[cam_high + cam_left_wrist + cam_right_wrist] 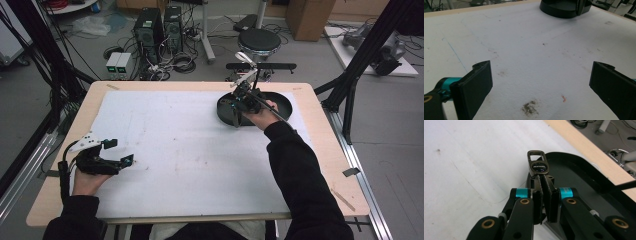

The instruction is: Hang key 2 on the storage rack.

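Overhead, a wooden desk point(320, 150) covered by a white sheet point(190, 150) is seen, with computer towers point(159, 27) and cables on the floor in the upper part of the frame. At lower left, the left hand-held gripper point(114, 152) is held with jaws spread wide. At upper right, the right hand-held gripper point(543, 183) is pressed together on a metal key fob point(537, 165) above the black tray point(579, 177).

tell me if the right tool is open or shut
Shut: the right tool has its jaws pressed on a metal key fob above the black tray.
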`<action>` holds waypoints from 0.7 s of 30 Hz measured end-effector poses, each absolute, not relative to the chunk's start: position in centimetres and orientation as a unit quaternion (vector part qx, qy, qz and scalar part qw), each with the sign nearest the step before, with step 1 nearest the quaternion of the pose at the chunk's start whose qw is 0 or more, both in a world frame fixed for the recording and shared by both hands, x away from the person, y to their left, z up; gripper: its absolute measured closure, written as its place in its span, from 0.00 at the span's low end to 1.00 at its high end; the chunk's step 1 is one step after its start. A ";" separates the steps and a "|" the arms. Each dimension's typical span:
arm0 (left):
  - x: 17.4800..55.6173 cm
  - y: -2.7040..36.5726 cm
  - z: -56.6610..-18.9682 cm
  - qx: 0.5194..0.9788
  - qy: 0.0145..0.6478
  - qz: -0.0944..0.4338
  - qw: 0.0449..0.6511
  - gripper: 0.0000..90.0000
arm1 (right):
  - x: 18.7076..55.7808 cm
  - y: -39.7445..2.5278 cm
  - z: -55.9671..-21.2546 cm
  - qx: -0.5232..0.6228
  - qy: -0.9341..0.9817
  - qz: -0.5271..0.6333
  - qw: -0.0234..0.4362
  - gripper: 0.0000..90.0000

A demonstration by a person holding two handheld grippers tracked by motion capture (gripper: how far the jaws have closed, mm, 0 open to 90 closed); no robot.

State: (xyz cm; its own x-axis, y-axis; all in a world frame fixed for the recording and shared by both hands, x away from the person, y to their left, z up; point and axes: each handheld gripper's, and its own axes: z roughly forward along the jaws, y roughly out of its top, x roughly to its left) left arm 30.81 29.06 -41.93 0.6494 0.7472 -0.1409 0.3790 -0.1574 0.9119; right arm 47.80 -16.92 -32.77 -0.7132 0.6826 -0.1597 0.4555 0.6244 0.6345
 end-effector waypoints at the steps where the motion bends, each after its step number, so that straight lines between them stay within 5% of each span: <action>1: 30.8 29.1 -41.9 0.741 0.380 0.175 0.525 0.06 | 47.8 -17.4 -32.4 0.330 0.875 0.297 0.192 0.97; 21: 30.9 29.0 -42.0 0.741 0.381 0.175 0.524 0.06 | 47.0 -21.1 -28.5 0.349 0.852 0.313 0.235 0.97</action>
